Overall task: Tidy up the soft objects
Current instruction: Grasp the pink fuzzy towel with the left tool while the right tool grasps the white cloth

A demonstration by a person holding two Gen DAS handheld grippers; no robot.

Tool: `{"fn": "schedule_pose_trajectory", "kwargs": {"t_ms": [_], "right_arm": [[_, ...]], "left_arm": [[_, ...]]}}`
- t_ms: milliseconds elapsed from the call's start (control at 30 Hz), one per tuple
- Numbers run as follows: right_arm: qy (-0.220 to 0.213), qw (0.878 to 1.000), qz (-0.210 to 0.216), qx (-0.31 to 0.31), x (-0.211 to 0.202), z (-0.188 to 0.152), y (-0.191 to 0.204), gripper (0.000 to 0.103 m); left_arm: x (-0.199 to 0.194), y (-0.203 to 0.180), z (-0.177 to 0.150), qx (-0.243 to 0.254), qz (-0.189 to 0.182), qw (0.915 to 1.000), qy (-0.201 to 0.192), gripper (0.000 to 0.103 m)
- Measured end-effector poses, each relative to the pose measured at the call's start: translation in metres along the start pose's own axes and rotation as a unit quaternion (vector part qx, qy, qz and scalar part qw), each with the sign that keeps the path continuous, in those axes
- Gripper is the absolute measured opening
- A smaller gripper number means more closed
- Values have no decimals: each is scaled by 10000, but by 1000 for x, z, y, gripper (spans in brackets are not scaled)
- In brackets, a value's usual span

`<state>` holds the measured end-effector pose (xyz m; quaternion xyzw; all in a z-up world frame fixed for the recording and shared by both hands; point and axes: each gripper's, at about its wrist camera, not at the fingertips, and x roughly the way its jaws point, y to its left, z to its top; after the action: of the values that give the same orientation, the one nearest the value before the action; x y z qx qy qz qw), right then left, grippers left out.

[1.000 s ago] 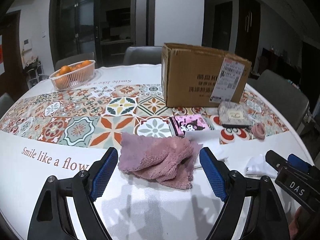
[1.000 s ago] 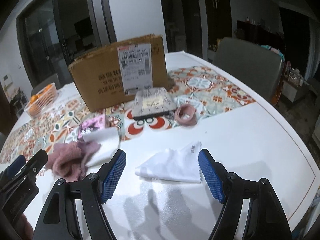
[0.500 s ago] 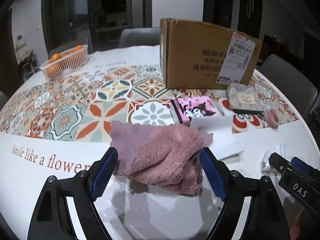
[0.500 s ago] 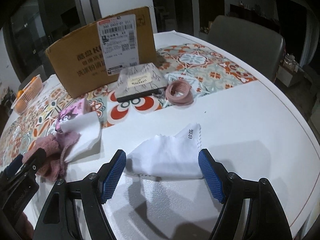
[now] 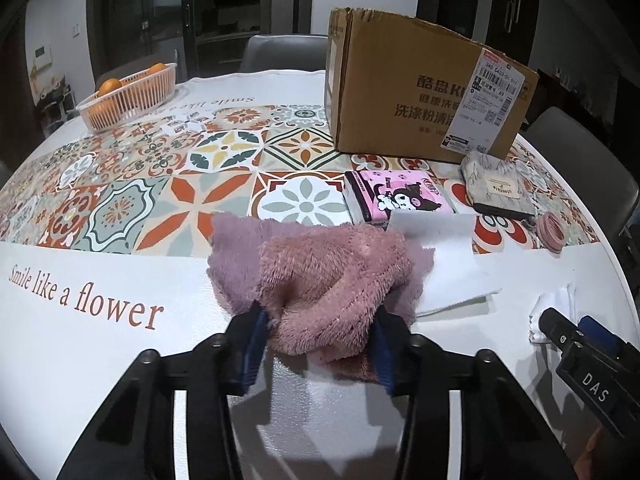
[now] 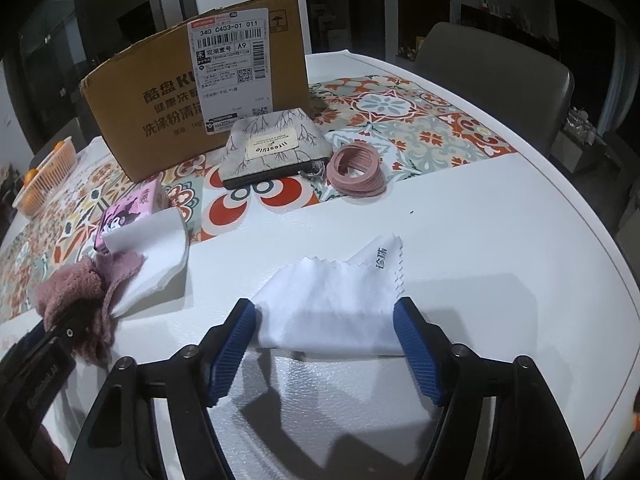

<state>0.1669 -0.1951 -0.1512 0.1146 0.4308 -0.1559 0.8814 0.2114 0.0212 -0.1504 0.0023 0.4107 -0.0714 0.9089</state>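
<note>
Lying bunched on the white front part of the table (image 5: 120, 360), the pink fluffy towel (image 5: 328, 280) is showing a shaggy pile, mauve at its back layer and rosier in the folds heaped on top, and the left gripper (image 5: 320, 344) is pinching its near edge, the blue pads pressing into the fabric from both sides. A folded white tissue (image 5: 448, 272) is sitting just beside the towel, partly tucked under it. The right gripper (image 6: 326, 340) is straddling the white cleaning cloth (image 6: 332, 304), a thin, creased square with zigzag edges and small black print at one corner; its jaws are standing apart, each pad just touching or nearly touching a side of the cloth. Farther back, a pink tissue pack (image 5: 400, 196), a grey pouch (image 6: 272, 148) and a pile of pink hair bands (image 6: 356, 168) are lying on the tile-patterned strip in front of a cardboard box (image 5: 420, 88). A basket of oranges (image 5: 128, 96) is sitting at the far left, and grey chairs (image 6: 492, 76) are standing around the table in a dim room.
</note>
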Motion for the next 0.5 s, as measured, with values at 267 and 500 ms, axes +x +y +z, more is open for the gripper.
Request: {"fn": "schedule_pose_trajectory", "kwargs": {"t_ms": [267, 500], "right_arm": [[-15, 9999, 38, -146, -1, 1, -2, 49], [-1, 9989, 429, -188, -1, 1, -8, 22]], "left_arm": [[-5, -4, -5, 115, 45, 9999, -21, 22], [-20, -12, -10, 201, 3, 9996, -181, 20]]}}
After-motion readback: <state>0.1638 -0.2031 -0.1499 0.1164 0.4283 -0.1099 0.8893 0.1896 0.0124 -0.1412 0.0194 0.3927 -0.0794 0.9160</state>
